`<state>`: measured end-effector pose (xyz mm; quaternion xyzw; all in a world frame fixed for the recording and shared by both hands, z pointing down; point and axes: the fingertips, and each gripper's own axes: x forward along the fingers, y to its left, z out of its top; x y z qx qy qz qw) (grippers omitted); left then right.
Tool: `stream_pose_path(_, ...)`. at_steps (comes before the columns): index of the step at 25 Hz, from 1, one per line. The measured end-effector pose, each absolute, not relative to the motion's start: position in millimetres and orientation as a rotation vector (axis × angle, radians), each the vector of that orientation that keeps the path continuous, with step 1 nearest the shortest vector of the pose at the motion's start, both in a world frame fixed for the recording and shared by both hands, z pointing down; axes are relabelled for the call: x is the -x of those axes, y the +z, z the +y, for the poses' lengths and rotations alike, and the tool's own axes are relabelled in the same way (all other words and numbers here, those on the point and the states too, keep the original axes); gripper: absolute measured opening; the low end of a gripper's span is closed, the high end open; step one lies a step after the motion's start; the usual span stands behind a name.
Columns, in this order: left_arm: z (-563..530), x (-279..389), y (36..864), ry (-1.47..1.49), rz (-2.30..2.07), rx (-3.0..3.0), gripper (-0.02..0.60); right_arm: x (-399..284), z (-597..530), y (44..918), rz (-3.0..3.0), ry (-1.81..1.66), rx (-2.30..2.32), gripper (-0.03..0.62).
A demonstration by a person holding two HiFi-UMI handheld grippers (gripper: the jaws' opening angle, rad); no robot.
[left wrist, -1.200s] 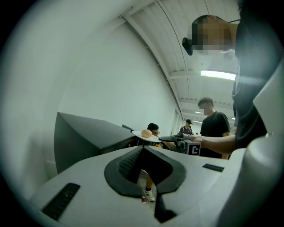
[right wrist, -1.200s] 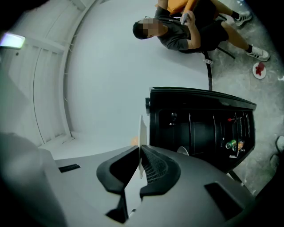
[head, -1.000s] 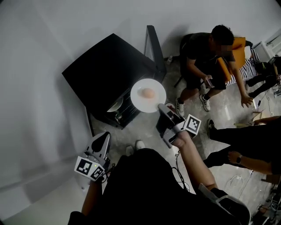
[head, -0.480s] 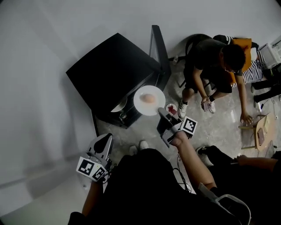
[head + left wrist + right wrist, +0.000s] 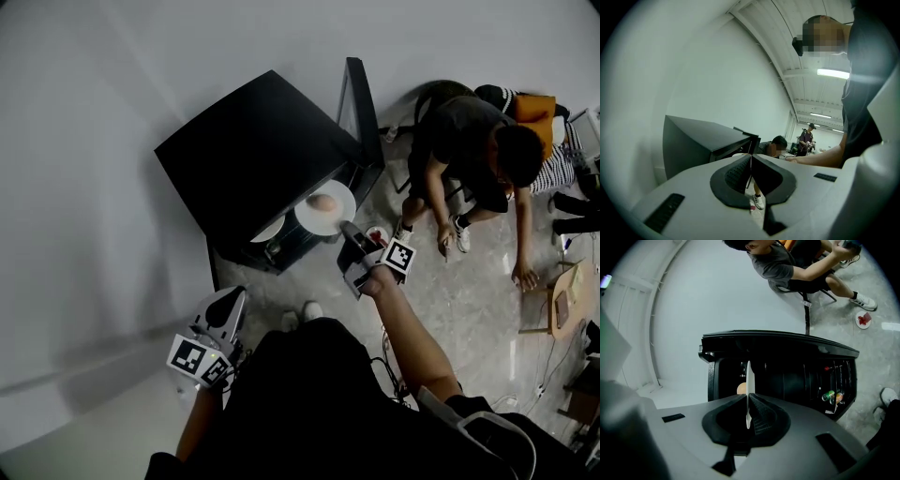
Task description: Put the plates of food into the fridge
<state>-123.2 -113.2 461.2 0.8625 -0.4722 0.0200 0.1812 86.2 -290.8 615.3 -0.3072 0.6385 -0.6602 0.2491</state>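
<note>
A white plate (image 5: 328, 211) carrying a pale round piece of food (image 5: 321, 202) hangs at the mouth of the black fridge (image 5: 258, 155), whose door (image 5: 360, 105) stands open. My right gripper (image 5: 350, 231) is shut on the plate's near rim. In the right gripper view the plate (image 5: 748, 378) shows edge-on between the jaws of the right gripper (image 5: 748, 400), with the food (image 5: 741, 388) to its left and the dark fridge interior (image 5: 787, 378) behind. My left gripper (image 5: 223, 309) waits low at the left, shut and empty; its left gripper view (image 5: 751, 169) shows the jaws meeting.
Another white plate (image 5: 269, 230) lies inside the fridge. A small dish with red food (image 5: 378, 235) sits on the floor by the door. Cans (image 5: 830, 396) stand in the door shelf. A seated person (image 5: 469, 150) is close beyond the door, with other people at the right.
My right gripper has come down with the plate toward the fridge opening. The left gripper has stayed put.
</note>
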Motion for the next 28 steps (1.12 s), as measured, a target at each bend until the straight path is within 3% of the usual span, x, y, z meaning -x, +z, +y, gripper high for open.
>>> stream_pose_path(28, -126, 138, 466, 0.054, -1.456, -2.332, 0.025, -29, -371, 667, 1.785, -1.875, 0.902, 0.031)
